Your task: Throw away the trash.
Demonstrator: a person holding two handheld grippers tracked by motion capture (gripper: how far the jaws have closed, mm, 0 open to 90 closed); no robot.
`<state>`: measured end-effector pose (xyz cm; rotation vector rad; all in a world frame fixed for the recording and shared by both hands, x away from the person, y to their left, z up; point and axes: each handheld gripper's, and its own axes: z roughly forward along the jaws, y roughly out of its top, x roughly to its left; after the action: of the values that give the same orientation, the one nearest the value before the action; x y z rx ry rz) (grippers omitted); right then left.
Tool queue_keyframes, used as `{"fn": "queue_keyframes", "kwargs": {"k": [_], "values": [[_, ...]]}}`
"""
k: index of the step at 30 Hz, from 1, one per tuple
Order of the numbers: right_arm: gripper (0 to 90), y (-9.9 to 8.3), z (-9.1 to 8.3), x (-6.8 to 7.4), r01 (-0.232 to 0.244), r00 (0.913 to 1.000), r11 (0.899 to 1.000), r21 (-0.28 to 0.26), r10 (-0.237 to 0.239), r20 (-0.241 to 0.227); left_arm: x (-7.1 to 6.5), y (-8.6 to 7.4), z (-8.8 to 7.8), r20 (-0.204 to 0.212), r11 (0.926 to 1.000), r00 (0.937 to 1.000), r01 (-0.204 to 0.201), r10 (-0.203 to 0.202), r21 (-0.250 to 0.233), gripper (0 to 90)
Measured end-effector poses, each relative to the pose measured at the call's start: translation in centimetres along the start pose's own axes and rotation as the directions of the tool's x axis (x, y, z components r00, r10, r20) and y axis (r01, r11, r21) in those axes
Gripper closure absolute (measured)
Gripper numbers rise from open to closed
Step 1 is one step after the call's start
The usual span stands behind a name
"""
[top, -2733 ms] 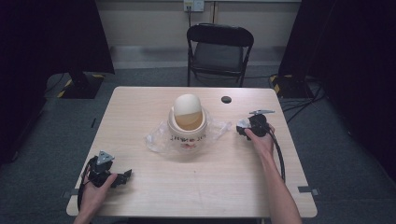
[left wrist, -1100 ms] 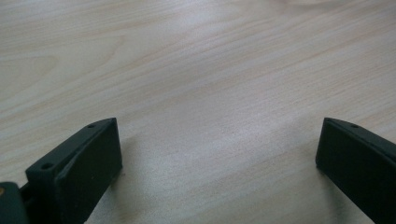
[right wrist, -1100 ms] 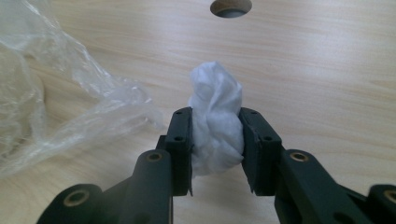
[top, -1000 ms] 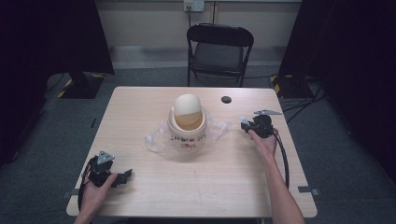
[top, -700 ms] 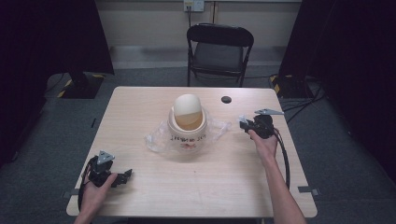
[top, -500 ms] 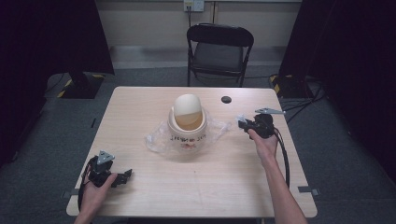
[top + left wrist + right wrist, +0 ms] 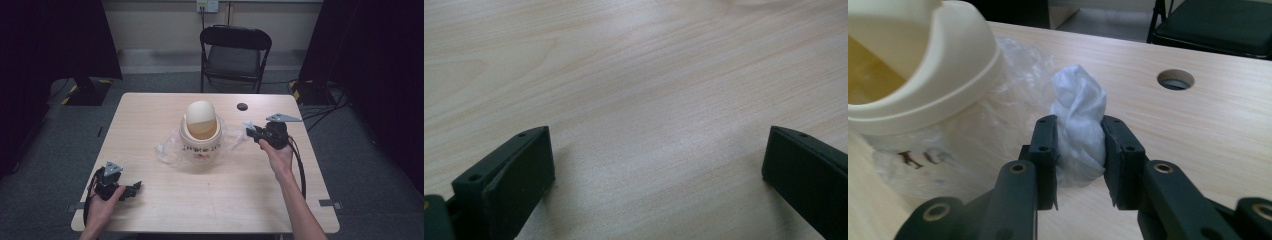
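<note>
A cream bin with a domed swing lid [image 7: 201,131] [image 7: 913,65] stands mid-table, lined with a clear plastic bag [image 7: 170,148] [image 7: 998,115] that spreads around its base. My right gripper [image 7: 254,133] [image 7: 1079,145] is shut on a crumpled white tissue wad [image 7: 1079,120] [image 7: 248,128], held just above the table to the right of the bin. My left gripper [image 7: 134,189] [image 7: 656,165] rests open on the bare wood near the front left corner, jaws wide apart with nothing between them.
The light wooden table [image 7: 150,115] has a round cable hole [image 7: 242,106] [image 7: 1175,79] behind the right gripper. A black folding chair [image 7: 235,50] stands beyond the far edge. Cables trail from both grippers toward the person's forearms.
My right gripper has lifted the tissue wad and carried it slightly left and away, toward the bin. The left gripper has stayed put.
</note>
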<state>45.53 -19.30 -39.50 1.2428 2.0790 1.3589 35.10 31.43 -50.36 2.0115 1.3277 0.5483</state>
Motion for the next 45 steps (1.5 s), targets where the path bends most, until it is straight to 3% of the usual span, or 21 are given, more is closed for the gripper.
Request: {"fn": "queue_keyframes", "kwargs": {"k": [7, 20, 28, 38, 45], "values": [[70.5, 1.3, -1.1, 3.1, 0.046, 0.9974, 0.998, -0.037, -0.048, -0.054, 0.0, 0.0, 0.0, 0.0, 1.0, 1.0, 0.0, 0.0, 0.0, 0.0], [70.5, 2.7, -1.3, 6.7, 0.109, 0.9845, 0.993, -0.051, -0.115, -0.132, 0.0, 0.0, 0.0, 0.0, 1.0, 1.0, 0.0, 0.0, 0.0, 0.0], [70.5, 3.5, 0.7, 9.2, 0.154, 0.9696, 0.988, -0.03, -0.157, -0.187, 0.0, 0.0, 0.0, 0.0, 1.0, 1.0, 0.0, 0.0, 0.0, 0.0], [70.5, 3.8, 3.1, 10.2, 0.151, 0.9657, 0.988, 0.001, -0.148, -0.214, 0.0, 0.0, 0.0, 0.0, 1.0, 1.0, 0.0, 0.0, 0.0, 0.0], [70.5, 3.9, 4.6, 10.9, 0.179, 0.9623, 0.983, 0.031, -0.169, -0.213, 0.0, 0.0, 0.0, 0.0, 1.0, 1.0, 0.0, 0.0, 0.0, 0.0]]}}
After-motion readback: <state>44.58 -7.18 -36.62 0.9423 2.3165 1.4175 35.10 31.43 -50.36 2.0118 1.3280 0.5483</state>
